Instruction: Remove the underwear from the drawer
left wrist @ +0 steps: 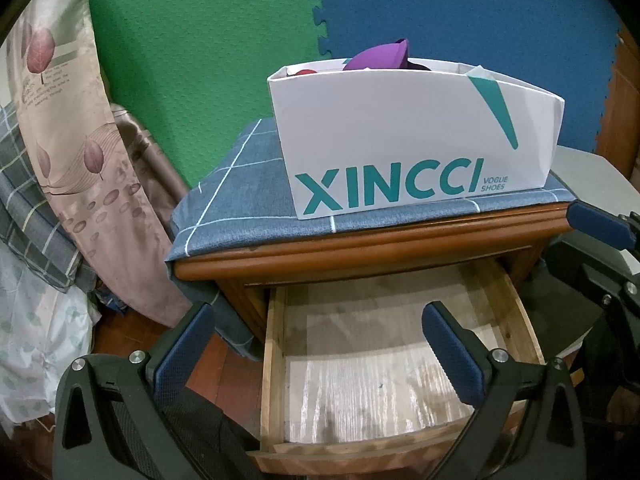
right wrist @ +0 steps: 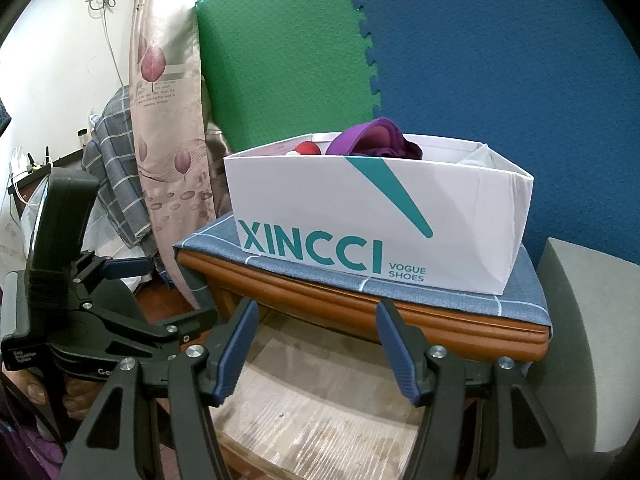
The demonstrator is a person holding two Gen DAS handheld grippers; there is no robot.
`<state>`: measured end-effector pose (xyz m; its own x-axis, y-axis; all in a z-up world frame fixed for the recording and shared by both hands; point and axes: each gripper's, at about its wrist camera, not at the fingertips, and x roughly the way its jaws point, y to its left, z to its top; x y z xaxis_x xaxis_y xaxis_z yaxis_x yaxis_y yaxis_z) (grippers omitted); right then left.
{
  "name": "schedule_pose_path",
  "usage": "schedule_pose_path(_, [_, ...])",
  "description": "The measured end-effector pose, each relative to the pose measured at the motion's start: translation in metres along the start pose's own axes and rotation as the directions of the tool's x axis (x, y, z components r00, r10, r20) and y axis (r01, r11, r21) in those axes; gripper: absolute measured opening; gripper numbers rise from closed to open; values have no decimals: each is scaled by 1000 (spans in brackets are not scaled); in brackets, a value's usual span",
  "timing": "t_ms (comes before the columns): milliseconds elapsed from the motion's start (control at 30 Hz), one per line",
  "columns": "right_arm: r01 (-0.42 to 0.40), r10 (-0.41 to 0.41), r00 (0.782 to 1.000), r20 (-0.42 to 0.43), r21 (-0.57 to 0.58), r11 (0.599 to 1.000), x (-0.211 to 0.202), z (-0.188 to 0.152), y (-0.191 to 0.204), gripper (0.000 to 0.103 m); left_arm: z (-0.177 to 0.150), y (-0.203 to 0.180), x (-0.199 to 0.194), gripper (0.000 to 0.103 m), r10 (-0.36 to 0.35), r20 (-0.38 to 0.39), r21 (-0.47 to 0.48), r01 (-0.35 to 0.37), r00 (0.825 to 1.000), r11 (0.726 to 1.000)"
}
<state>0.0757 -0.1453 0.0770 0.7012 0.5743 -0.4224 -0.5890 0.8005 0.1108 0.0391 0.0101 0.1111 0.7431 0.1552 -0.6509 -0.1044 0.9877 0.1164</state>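
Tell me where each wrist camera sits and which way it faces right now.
Left wrist: above the open drawer, looking down past the open left claw; right claw at the edge.
Right wrist: lower, facing the shoe box past the open right claw; left claw beside it.
Shared: drawer, box, purple garment.

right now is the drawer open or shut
Open: the drawer is pulled out beneath the nightstand top, its bare liner showing, and nothing visible lies inside.

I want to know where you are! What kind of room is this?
Probably a bedroom at home: a wooden nightstand with its drawer pulled open, a flowery curtain, and a shoe box holding clothes.
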Motion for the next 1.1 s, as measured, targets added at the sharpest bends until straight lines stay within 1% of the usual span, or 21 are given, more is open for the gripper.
schedule_pose_path(567, [-1, 1, 1000, -2, -1, 1000, 1, 0, 1, 63, 2, -1, 1, 103, 2, -4, 2, -2, 1000, 1000])
schedule_pose_path(833, [-1, 1, 1000, -4, 1, 1000, 0, -2, 1, 63, -2, 1, 3, 103, -14, -31, -1, 14, 999, 1000])
schedule_pose_path(900, [-3, 3, 1000, -6, 1, 1000, 0, -2, 1, 63, -1, 1, 4, 103, -14, -27, 0, 14, 1000, 1000])
schedule_pose_path(1000, [-2, 2, 1000, -4, 2, 1000, 0, -2, 1, 63, -3, 3, 0, 103, -12, 23, -23, 13, 1000, 1000])
schedule_pose_path(1067, [-2, 2, 1000, -1, 5, 1000, -1, -2, 0, 63, -1, 5, -2, 102, -29, 31, -31, 30, 999, 999])
schedule_pose_path(1100, [-1, 1, 1000, 1, 10, 1000, -3, -4, -1, 63, 1, 5, -4, 102, -21, 36, -27, 22, 999, 999])
